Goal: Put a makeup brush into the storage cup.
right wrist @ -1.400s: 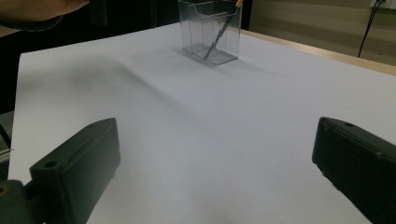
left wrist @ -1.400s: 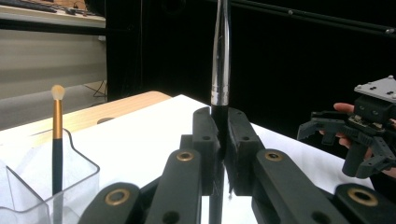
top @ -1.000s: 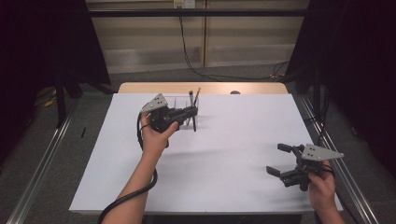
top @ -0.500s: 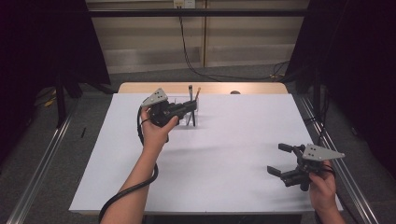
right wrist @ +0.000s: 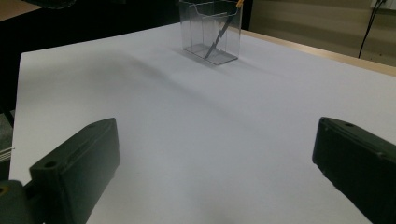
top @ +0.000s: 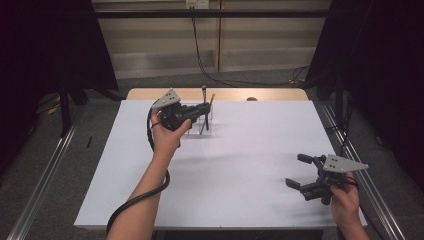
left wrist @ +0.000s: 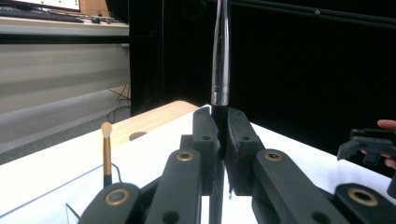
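A clear plastic holder stands at the far middle of the white table. My left gripper hovers just above it, shut on an upright dark brush. In the left gripper view the jaws clamp the brush's black handle just below its silver ferrule. A gold-handled brush leans inside the holder, also visible as the gold brush and the leaning brush. My right gripper rests near the front right corner, open and holding nothing, its jaws wide apart.
White paper covers the table, with a bare wooden strip along the far edge. A small dark spot sits on that strip. Metal rails run along both sides. A cable trails from the left gripper.
My left gripper has risen slightly and shifted toward the far edge, carrying the dark brush upward over the holder. The right gripper has stayed in place.
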The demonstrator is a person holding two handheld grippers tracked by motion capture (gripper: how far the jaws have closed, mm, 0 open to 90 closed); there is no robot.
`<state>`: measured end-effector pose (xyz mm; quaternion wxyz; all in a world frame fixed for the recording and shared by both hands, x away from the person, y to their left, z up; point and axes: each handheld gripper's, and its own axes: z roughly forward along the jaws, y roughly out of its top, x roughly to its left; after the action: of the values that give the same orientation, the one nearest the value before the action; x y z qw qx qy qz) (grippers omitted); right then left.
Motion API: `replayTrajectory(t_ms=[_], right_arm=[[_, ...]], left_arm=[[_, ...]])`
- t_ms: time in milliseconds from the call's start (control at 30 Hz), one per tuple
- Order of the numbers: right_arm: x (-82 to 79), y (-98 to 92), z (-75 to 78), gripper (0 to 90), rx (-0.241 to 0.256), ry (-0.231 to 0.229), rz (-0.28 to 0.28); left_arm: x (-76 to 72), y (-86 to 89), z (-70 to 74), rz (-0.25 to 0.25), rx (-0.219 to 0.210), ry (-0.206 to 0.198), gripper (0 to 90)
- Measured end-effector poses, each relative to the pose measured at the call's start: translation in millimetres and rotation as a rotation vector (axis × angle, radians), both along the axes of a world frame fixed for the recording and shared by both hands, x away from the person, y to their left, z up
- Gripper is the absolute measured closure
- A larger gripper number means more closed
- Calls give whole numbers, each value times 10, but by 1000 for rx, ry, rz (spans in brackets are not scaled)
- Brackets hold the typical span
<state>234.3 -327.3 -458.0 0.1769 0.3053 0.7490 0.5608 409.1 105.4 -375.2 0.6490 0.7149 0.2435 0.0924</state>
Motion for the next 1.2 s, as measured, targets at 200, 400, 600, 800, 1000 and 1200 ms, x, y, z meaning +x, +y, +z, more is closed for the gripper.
replayTrajectory(t_ms=[200, 400, 600, 800, 1000, 1200], right_arm=[[0, 6, -4, 6, 0, 1, 3], [-2, 2, -1, 7, 1, 1, 1], [-3, -1, 1, 7, 1, -1, 2], [-5, 1, 2, 7, 1, 0, 3], [-4, -5, 4, 7, 3, -2, 3], [-6, -5, 5, 7, 3, -1, 4]], left_arm=[[38, -19, 14, 4, 6, -1, 839], [80, -30, 31, 17, 18, -2, 839], [118, -36, 60, 30, 19, -7, 839], [148, -50, 88, 41, 22, -11, 840], [179, -54, 111, 52, 20, -11, 839], [216, -39, 92, 66, 27, -1, 840]])
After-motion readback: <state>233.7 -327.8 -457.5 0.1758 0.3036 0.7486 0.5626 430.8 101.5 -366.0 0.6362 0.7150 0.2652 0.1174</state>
